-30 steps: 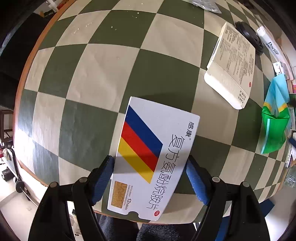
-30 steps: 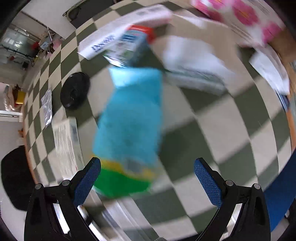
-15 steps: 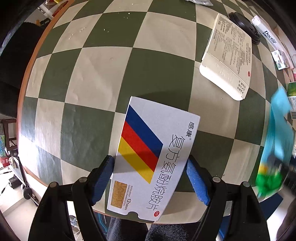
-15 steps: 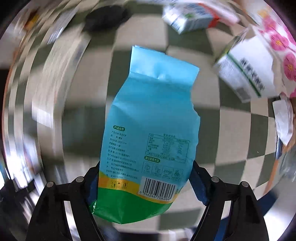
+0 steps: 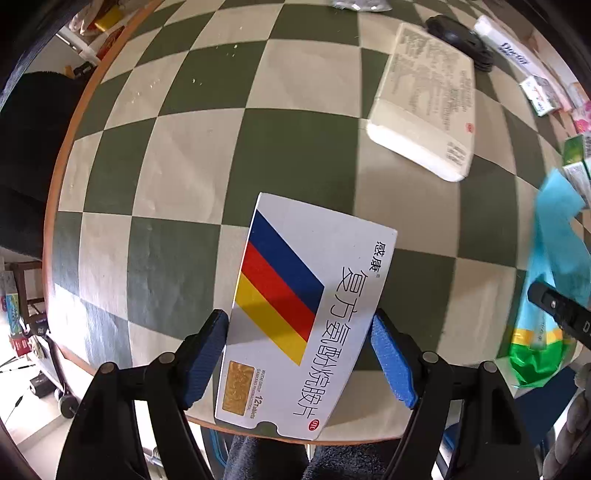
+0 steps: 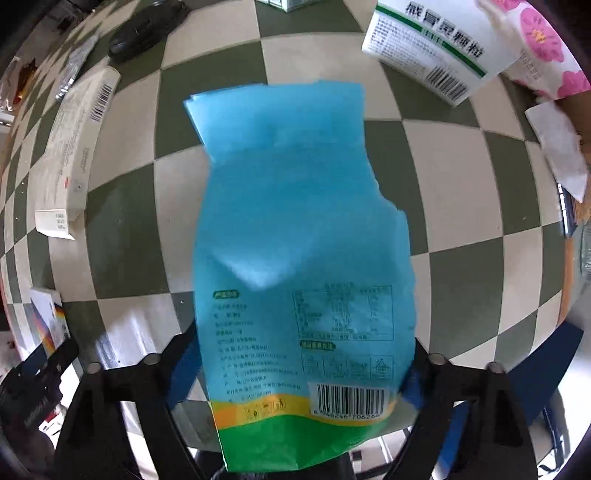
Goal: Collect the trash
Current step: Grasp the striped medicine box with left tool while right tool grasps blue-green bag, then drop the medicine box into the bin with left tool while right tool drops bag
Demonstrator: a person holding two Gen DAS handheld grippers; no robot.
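My left gripper (image 5: 299, 354) is shut on a white medicine box (image 5: 306, 306) with blue, red and yellow stripes, held above the near edge of the checkered table (image 5: 207, 158). My right gripper (image 6: 301, 369) is shut on a blue and green snack bag (image 6: 299, 258), held above the table. The bag also shows at the right edge of the left wrist view (image 5: 546, 288). The striped box shows small at the left edge of the right wrist view (image 6: 50, 317).
A long white medicine box (image 5: 428, 103) lies on the table, also in the right wrist view (image 6: 70, 155). A black lid (image 6: 144, 29) lies beyond it. Another white and green box (image 6: 436, 51), a pink flowered pack (image 6: 543, 40) and white paper (image 6: 557, 151) lie far right.
My right gripper closed on the blue bag and lifted it off the table, swinging toward the left gripper. The left gripper kept hold of the striped box and shifted only slightly.
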